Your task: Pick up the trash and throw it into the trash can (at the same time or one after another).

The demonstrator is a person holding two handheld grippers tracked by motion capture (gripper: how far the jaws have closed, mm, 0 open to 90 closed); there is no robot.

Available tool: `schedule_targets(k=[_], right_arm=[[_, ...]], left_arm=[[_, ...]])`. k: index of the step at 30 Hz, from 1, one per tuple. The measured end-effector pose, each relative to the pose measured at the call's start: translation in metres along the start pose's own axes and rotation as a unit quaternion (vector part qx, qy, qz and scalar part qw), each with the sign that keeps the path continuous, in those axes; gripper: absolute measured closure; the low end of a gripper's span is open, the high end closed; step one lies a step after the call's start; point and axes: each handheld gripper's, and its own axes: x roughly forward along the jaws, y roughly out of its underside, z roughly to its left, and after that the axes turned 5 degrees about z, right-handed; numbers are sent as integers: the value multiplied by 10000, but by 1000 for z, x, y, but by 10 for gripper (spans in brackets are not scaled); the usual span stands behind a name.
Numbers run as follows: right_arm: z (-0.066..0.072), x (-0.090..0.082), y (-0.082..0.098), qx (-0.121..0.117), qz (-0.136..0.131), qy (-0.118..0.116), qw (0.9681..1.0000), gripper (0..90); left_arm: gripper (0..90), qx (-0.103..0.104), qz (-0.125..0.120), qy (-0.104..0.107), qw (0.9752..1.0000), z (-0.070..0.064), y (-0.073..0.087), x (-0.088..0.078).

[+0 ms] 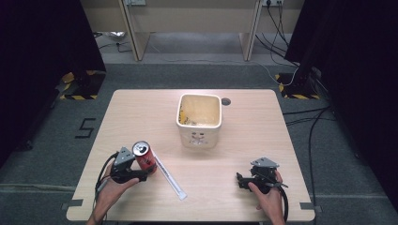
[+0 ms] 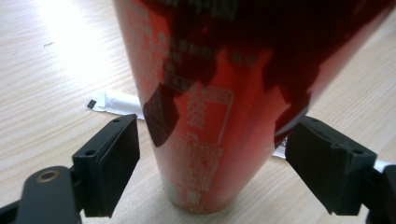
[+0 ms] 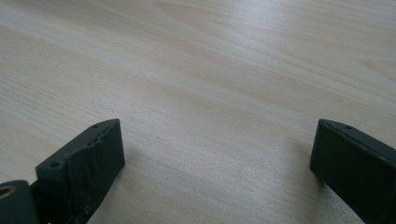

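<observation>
Jaws of the left gripper (image 2: 205, 163) are spread on either side of the red can (image 2: 219, 107), a gap seen at each pad. The can stands just beside the white straw wrapper (image 1: 170, 177). The right gripper (image 3: 217, 172), well apart from the can, is held open over bare table (image 3: 210, 70).
</observation>
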Motion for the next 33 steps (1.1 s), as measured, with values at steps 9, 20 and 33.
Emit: schedule_targets(k=[9, 20, 33], right_arm=[[0, 0, 0, -5, 9, 0, 10000, 32], [0, 0, 0, -4, 8, -1, 10000, 32], [0, 0, 0, -6, 6, 0, 10000, 32]], left_arm=[[294, 38, -54, 20, 10000, 1, -2, 4], [335, 131, -163, -22, 9998, 0, -9, -4], [336, 213, -194, 148, 9995, -3, -24, -7]])
